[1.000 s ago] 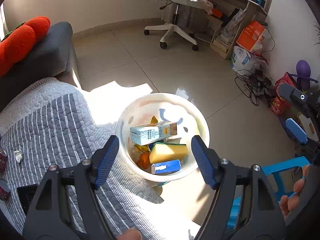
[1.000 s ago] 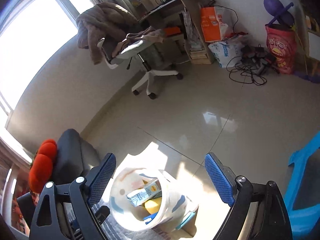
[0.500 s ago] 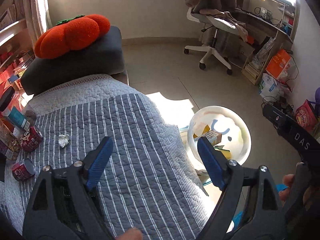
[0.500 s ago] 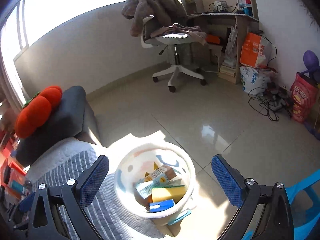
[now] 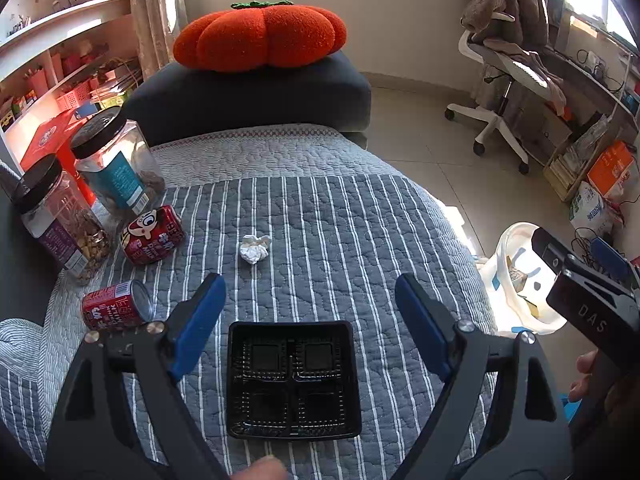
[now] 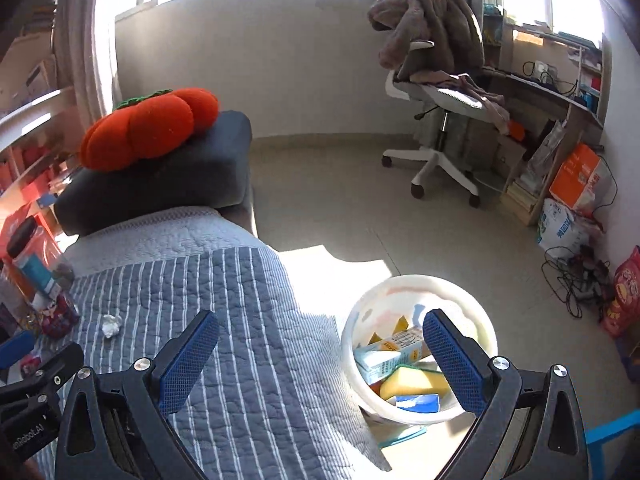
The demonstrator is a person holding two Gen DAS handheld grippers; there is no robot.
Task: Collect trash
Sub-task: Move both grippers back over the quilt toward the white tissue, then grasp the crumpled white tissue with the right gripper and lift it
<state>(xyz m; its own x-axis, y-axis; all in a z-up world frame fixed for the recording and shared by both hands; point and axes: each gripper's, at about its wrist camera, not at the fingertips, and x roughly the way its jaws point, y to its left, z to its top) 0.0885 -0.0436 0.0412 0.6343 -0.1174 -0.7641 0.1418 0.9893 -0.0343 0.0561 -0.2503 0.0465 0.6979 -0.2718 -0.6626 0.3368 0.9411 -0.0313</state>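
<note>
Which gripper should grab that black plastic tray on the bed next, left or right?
Left. The left gripper is open with the black tray right below its fingers, while the right gripper points toward the bucket.

Around the black plastic tray (image 5: 294,378) the striped quilt (image 5: 360,240) lies bare on its right and far sides, save for a crumpled tissue (image 5: 254,248) beyond it. Left of the tray, two red cans (image 5: 152,234) and two clear jars (image 5: 114,164) crowd the way. Right of the tray, past the quilt's edge, stands the white bin (image 6: 420,350), partly filled.
</note>
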